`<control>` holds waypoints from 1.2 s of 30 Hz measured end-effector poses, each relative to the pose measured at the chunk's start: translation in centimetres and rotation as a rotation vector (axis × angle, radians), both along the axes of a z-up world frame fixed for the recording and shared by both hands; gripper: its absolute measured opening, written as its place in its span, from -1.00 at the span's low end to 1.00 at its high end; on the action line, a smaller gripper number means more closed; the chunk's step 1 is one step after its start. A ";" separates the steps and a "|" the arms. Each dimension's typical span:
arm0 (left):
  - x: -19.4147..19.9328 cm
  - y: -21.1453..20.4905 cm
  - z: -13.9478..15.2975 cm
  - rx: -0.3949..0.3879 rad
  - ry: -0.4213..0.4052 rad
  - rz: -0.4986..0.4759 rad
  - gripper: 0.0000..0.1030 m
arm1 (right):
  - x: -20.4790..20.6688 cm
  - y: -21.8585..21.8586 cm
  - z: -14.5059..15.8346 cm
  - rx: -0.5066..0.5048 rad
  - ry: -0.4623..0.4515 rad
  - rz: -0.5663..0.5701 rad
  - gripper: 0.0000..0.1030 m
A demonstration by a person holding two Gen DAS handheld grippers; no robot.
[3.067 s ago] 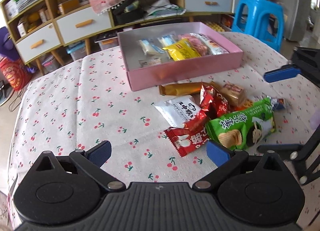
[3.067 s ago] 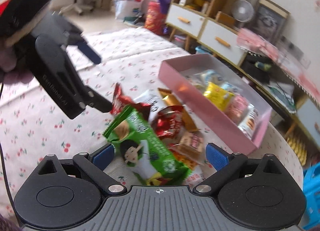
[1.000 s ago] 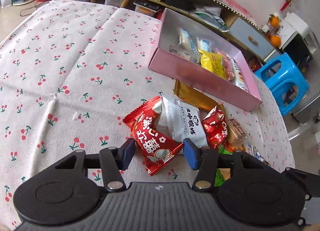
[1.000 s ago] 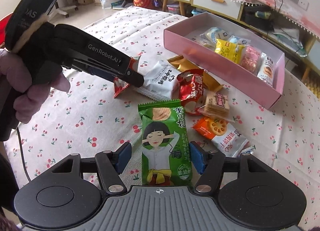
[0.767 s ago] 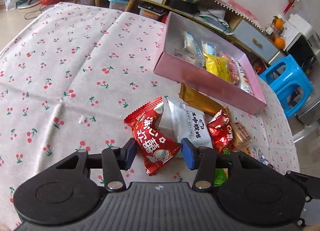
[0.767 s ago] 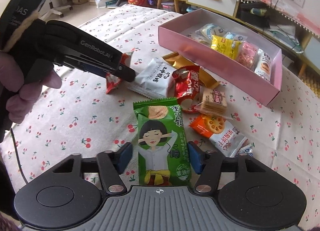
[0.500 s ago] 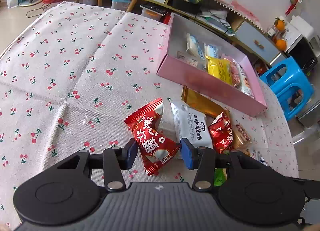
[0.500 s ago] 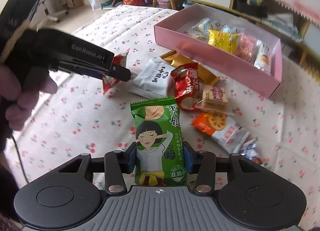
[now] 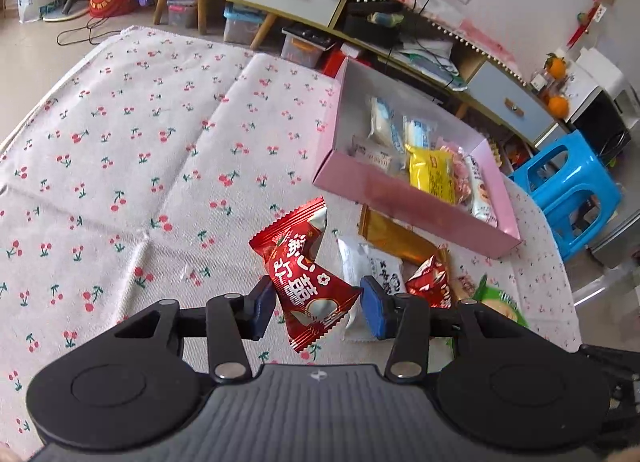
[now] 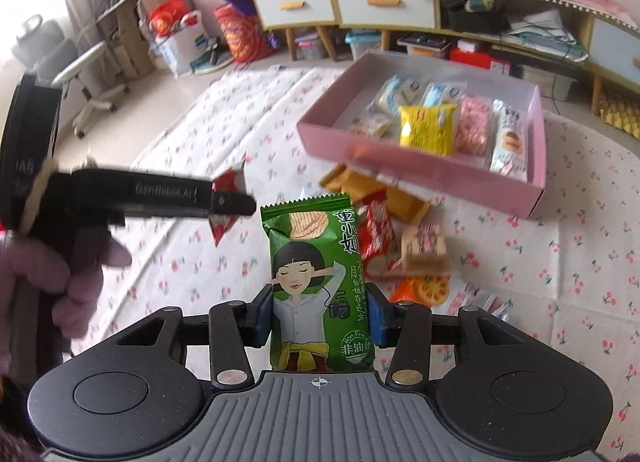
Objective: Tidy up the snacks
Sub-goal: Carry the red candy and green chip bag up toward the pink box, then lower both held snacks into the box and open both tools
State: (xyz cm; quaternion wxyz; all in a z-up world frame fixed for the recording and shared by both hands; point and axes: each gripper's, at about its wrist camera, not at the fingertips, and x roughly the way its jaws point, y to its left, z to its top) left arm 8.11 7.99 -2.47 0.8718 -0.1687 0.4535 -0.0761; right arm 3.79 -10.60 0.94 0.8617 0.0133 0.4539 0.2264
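The red packet (image 9: 306, 266) is pinched between the blue pads of the left gripper (image 9: 318, 308) and hangs clear of the cloth (image 9: 120, 165); in the right wrist view it shows as a red corner (image 10: 223, 207) behind that gripper's black fingers (image 10: 228, 203). The green bag (image 10: 320, 282) stands upright, clamped at its lower half by the right gripper (image 10: 320, 316), also off the cloth. Under them lies the loose pile: a white packet (image 9: 372, 270), a gold bar (image 9: 394, 240), a small red packet (image 10: 374, 232), a cracker pack (image 10: 424, 248) and an orange packet (image 10: 426, 290). Just beyond the pile sits the pink box (image 9: 404, 201), holding a yellow packet (image 9: 430, 173) among pale and pink ones. A blue stool (image 9: 568, 189) stands past the table edge.
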 end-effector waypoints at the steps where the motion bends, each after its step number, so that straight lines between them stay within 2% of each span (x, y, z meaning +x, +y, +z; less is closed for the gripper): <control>1: 0.1 0.0 0.2 -0.006 -0.002 0.001 -0.17 | 0.3 -0.1 0.3 0.006 -0.006 -0.009 -0.13; 5: 0.5 -0.1 0.8 -0.009 -0.032 -0.003 -0.17 | 1.7 -0.8 1.1 0.036 -0.013 -0.069 -0.13; 9: 1.0 -0.6 1.6 -0.009 -0.098 -0.018 -0.17 | 3.4 -2.3 1.5 0.082 -0.008 -0.145 -0.13; 12: 1.8 -1.3 1.9 -0.019 -0.115 -0.048 -0.17 | 5.1 -3.6 1.4 0.123 0.018 -0.207 -0.13; 20: 5.8 -3.8 2.4 0.081 -0.193 -0.173 -0.17 | 10.1 -6.0 1.1 0.138 -0.043 -0.306 -0.13; 25: 8.4 -5.7 1.8 0.178 -0.228 -0.243 -0.17 | 12.8 -7.2 -0.1 0.144 -0.094 -0.349 -0.13; 30: 10.2 -7.1 0.7 0.275 -0.225 -0.282 -0.17 | 14.2 -7.5 -1.9 0.135 -0.124 -0.359 -0.13; 36: 10.9 -8.1 -0.5 0.374 -0.228 -0.337 -0.17 | 15.3 -7.5 -3.5 0.120 -0.120 -0.347 -0.13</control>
